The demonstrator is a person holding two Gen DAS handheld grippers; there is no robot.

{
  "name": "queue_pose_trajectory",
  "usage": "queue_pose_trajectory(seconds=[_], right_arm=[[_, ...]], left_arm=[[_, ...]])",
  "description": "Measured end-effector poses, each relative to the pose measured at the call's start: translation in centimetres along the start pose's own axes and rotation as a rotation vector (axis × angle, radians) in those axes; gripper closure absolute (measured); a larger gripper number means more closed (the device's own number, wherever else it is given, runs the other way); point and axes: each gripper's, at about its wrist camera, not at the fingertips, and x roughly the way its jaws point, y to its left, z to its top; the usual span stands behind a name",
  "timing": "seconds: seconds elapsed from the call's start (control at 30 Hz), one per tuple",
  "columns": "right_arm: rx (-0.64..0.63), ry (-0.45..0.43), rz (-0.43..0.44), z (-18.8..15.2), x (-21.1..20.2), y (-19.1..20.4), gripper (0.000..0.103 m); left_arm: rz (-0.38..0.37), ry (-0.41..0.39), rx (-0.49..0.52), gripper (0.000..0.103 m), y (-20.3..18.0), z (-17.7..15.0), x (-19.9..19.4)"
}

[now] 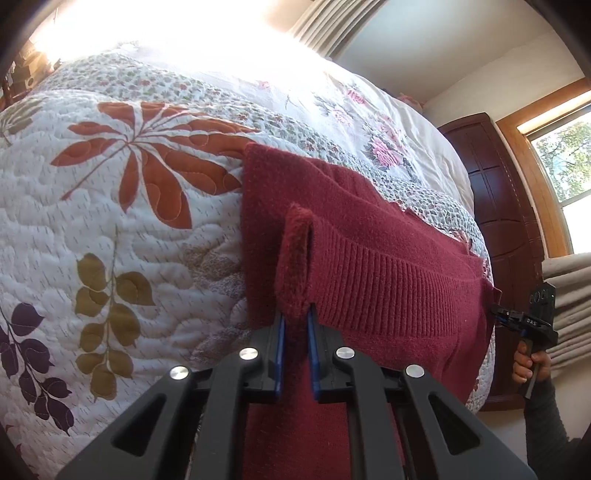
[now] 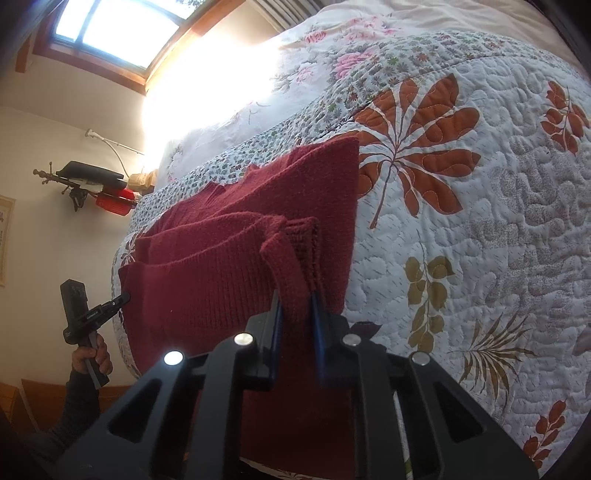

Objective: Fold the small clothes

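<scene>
Sunlit window (image 2: 110, 33) (wood-framed), pale wall (image 2: 55, 122), quilted bed (image 1: 110, 221).

I'm seeing a dark red ribbed sweater (image 1: 369, 236) lying on a white quilt (image 1: 110, 206) that's showing rust-orange, olive and purple leaf prints, bordered by tiny flowers. My grippers (image 1: 295, 325) are showing black bodies and blue pads (image 2: 319, 332).

Bare quilt (image 2: 480, 229) beside sweater (image 2: 229, 266)

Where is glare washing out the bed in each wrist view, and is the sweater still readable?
Left wrist view: glare blows out the quilt at top left; the red sweater stays clear. Right wrist view: glare whitens the far bed edge below the window; sweater knit sharp; fisheye bends both.
</scene>
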Motion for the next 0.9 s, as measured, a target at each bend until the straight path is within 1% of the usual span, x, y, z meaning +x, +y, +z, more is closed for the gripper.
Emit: queue_pose_trajectory(seconds=[0.03,0.13,0.17,0.23,0.3,0.4,0.5,0.6,0.73,0.83,0.9], right_arm=[[0.0,-0.006,-0.006,0.0,-0.1,-0.1,0.094],[0.0,-0.004,-0.001,0.0,0.0,-0.4,0.094],[-0.002,0.002,0.002,0.0,0.1,-0.3,0.088],[-0.002,0.002,-0.003,0.0,0.5,-0.3,0.084],[-0.012,-0.002,-0.032,0.1,0.6,-0.1,0.096],[-0.016,-0.036,-0.039,-0.2,-0.6,0.6,0.096],[-0.037,-0.077,-0.035,-0.4,-2.8,1.7,0.097],[-0.071,-0.12,-0.029,-0.4,-4.9,3.4,0.097],[-0.112,-0.181,-0.022,0.8,-7.3,5.4,0.097],[-0.127,-0.227,-0.012,2.6,-8.7,6.4,0.097],[-0.129,-0.24,-0.004,4.2,-9.0,6.7,0.097]], left_arm=[[0.002,-0.009,0.001,0.093,0.0,-0.1,-0.2],[-0.001,-0.026,0.002,0.093,0.0,-0.2,-0.5],[-0.003,-0.023,0.001,0.093,0.0,-0.2,-0.4],[-0.003,-0.024,-0.005,0.094,0.1,-0.2,-0.1],[-0.008,-0.03,-0.011,0.094,-0.1,-0.4,-0.3],[-0.011,-0.073,-0.009,0.094,-0.8,-0.8,-1.8],[-0.034,-0.136,-0.012,0.094,-1.8,-1.0,-4.7],[-0.052,-0.193,0.013,0.094,-3.3,-1.0,-7.5],[-0.07,-0.263,0.057,0.095,-5.2,0.8,-10.3],[-0.092,-0.31,0.073,0.095,-6.0,3.0,-11.7],[-0.093,-0.324,0.087,0.095,-6.3,4.9,-11.9]])
